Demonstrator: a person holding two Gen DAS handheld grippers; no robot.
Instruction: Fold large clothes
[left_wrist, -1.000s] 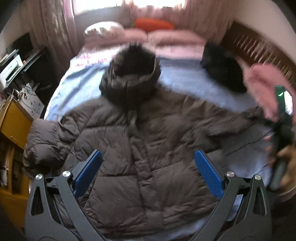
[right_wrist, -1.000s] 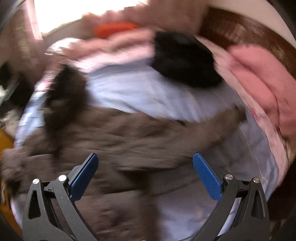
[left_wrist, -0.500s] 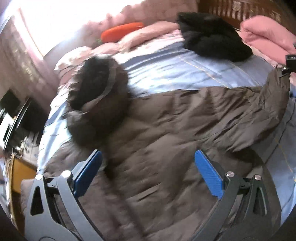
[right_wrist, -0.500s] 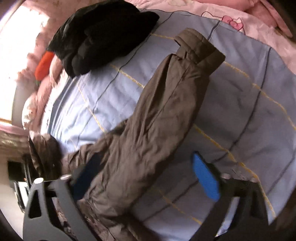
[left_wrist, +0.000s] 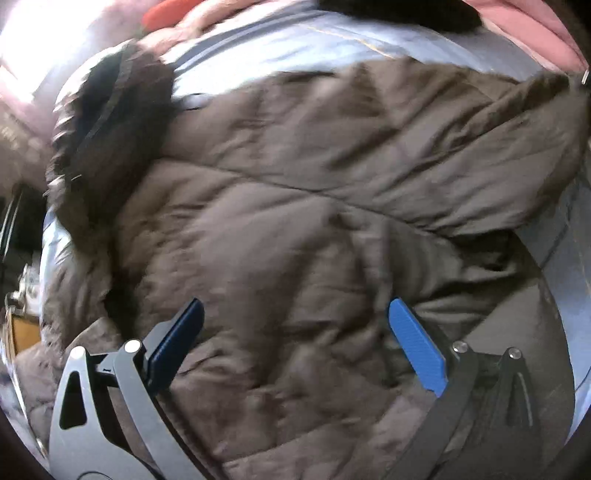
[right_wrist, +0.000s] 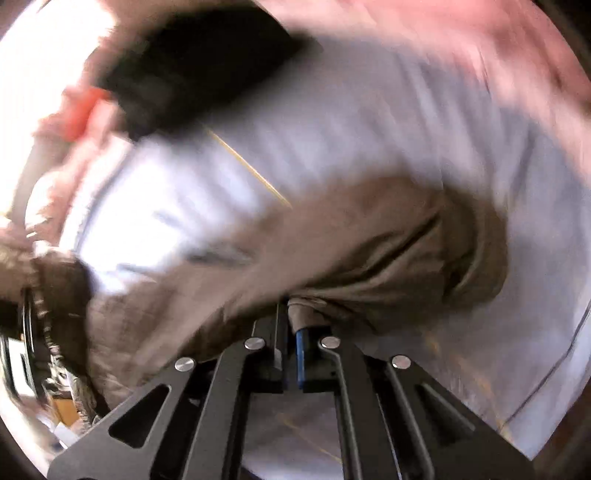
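A big brown puffer coat (left_wrist: 280, 229) lies spread on the bed, its dark fur-trimmed hood (left_wrist: 110, 122) at the upper left. My left gripper (left_wrist: 295, 332) hovers close over the coat's body, jaws wide apart, blue pads on either side with nothing pinched. In the right wrist view the coat's sleeve (right_wrist: 369, 251) stretches across the blue sheet (right_wrist: 332, 129). My right gripper (right_wrist: 290, 332) is shut on a fold of that sleeve, cloth bunched between its pads. The picture there is smeared by motion.
A black garment (right_wrist: 192, 62) lies further up the bed. Pink bedding (right_wrist: 461, 48) lines the far side, with an orange pillow (left_wrist: 173, 11) near the bright window. Wooden furniture (left_wrist: 22, 332) stands past the bed's left edge.
My right gripper has shut on the coat's sleeve after standing open over it. My left gripper has dropped closer to the coat, which now fills its view.
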